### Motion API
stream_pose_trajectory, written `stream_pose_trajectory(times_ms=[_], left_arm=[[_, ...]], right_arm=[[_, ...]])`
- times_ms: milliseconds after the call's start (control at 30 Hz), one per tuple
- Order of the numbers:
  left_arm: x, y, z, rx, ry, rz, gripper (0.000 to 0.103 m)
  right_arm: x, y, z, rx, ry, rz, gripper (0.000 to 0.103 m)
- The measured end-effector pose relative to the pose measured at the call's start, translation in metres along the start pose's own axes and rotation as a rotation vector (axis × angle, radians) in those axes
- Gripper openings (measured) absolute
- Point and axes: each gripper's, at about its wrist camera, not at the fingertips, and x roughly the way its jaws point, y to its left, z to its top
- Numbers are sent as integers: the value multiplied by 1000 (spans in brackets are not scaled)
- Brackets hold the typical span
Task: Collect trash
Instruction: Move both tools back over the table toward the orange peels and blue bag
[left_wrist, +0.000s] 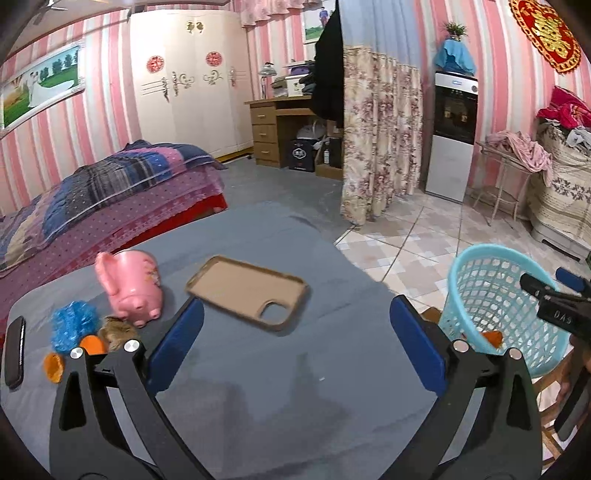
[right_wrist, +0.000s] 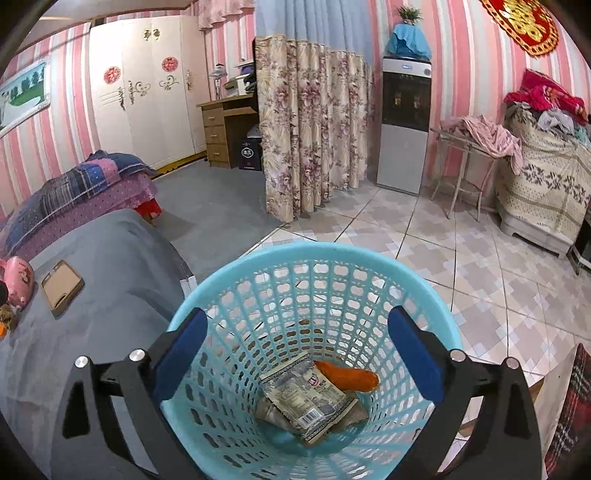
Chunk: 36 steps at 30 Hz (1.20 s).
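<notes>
— While the trash lay in the bottom of the blue basket (right_wrist: 314, 266), what exactly was in there?
— A crumpled wrapper (right_wrist: 306, 400) with an orange peel (right_wrist: 351, 376) touching its far side. The right gripper (right_wrist: 295, 354) hung over the basket's mouth, released, nothing between its blue pads.
— And the left gripper (left_wrist: 295, 343)?
— Spread wide and empty above the grey-covered table (left_wrist: 258, 387), with the basket just off the table's right edge.
— Anything left on the table?
— More orange peel (left_wrist: 53, 365) at the left by a blue scrunchy ball (left_wrist: 74, 325) and a brown scrap (left_wrist: 118, 330). Beside them stood a pink piggy bank (left_wrist: 129, 284), then a tan phone case (left_wrist: 247, 291), and a dark phone (left_wrist: 14, 354) at the far left edge.
</notes>
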Motion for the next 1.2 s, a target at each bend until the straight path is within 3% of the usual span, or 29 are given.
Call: stream_pose_trajectory(times_ms=[567, 1200], left_arm=[[-21, 76, -34, -93, 43, 115, 98], [-36, 152, -72, -168, 89, 218, 98]], right_arm=[[-27, 76, -6, -136, -49, 100, 98], [-37, 143, -36, -306, -27, 205, 98]])
